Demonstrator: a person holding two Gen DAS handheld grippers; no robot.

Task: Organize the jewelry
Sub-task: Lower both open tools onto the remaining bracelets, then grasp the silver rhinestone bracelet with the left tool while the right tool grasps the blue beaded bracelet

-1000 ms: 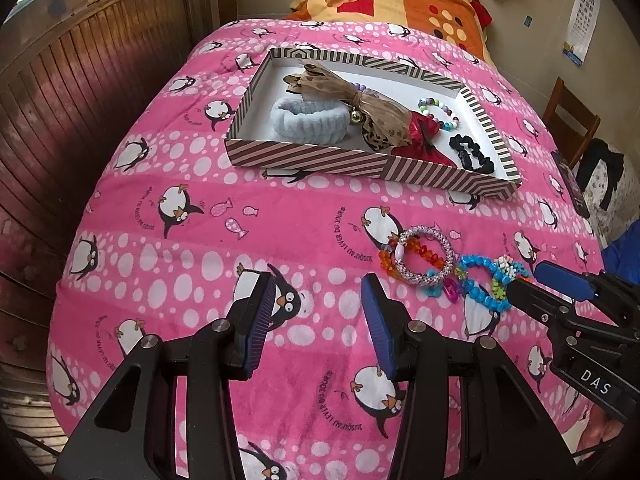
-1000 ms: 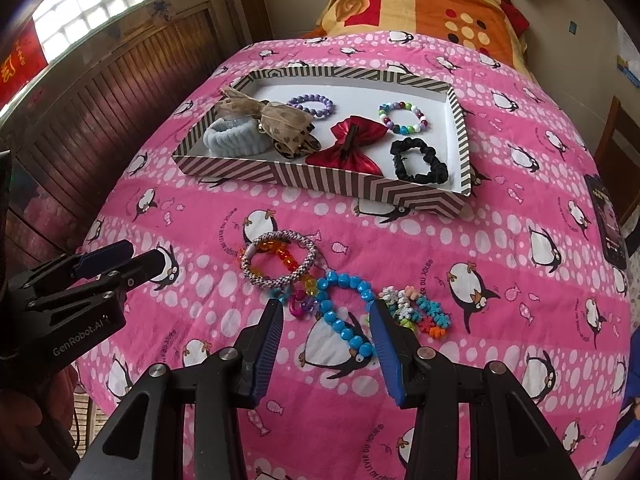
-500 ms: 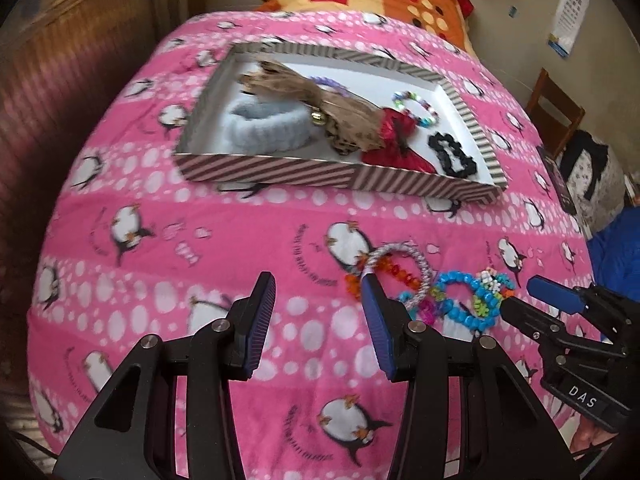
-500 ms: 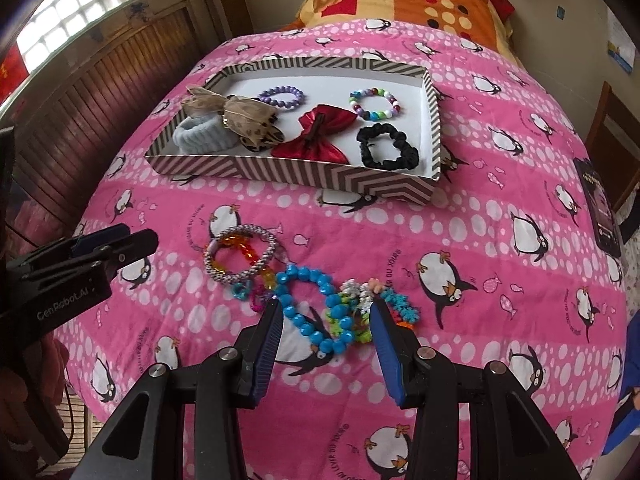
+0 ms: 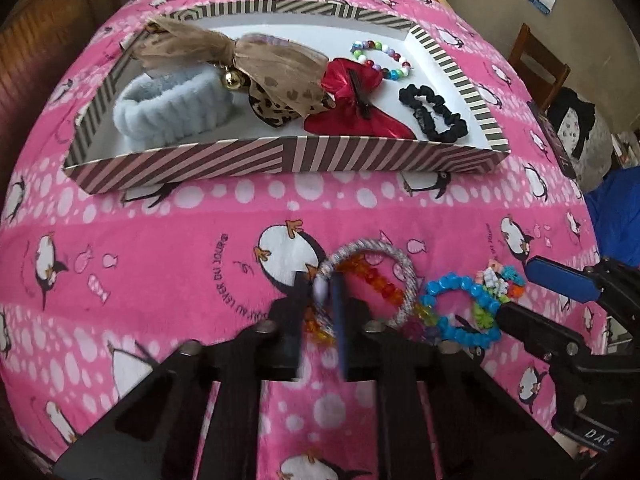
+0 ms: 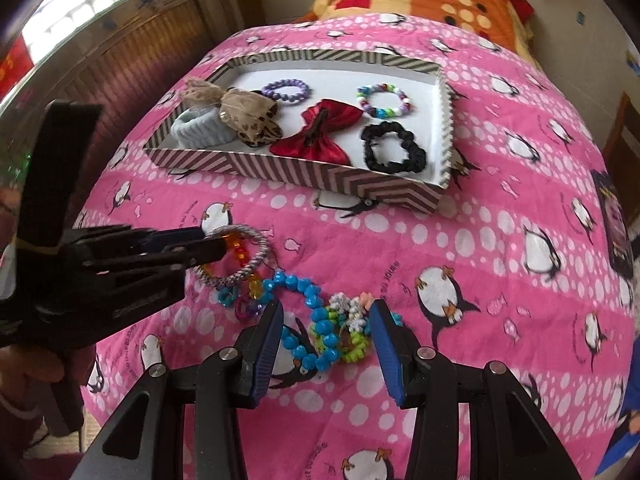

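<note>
Left wrist view: we are closing the left gripper (image 5: 320,304) on the silver bangle (image 5: 370,280), jaws nearly together around its near rim at about 7 o'clock on the ring; the fingers are blurred, so we cannot tell whether the grip is firm. The orange bead string (image 5: 374,280) is lying inside the bangle, touching it. In the right wrist view the left gripper (image 6: 218,246) is showing at 9 o'clock, tips pinched on the bangle (image 6: 236,256). We are holding the right gripper (image 6: 326,332) wide open and empty, straddling the blue bracelet (image 6: 310,320) and the green-white bracelet (image 6: 348,332) on the pink blanket (image 6: 500,280). The striped tray (image 6: 296,170) is sitting at 12 o'clock, well apart from the pile, already holding bows, scrunchies and bead bracelets. We are judging this as the grasp step for the bangle. Next move is calling for a straight lift clear of the orange beads, then a carry over the near wall to a bare tray spot. Snagged beads could drag along.
</note>
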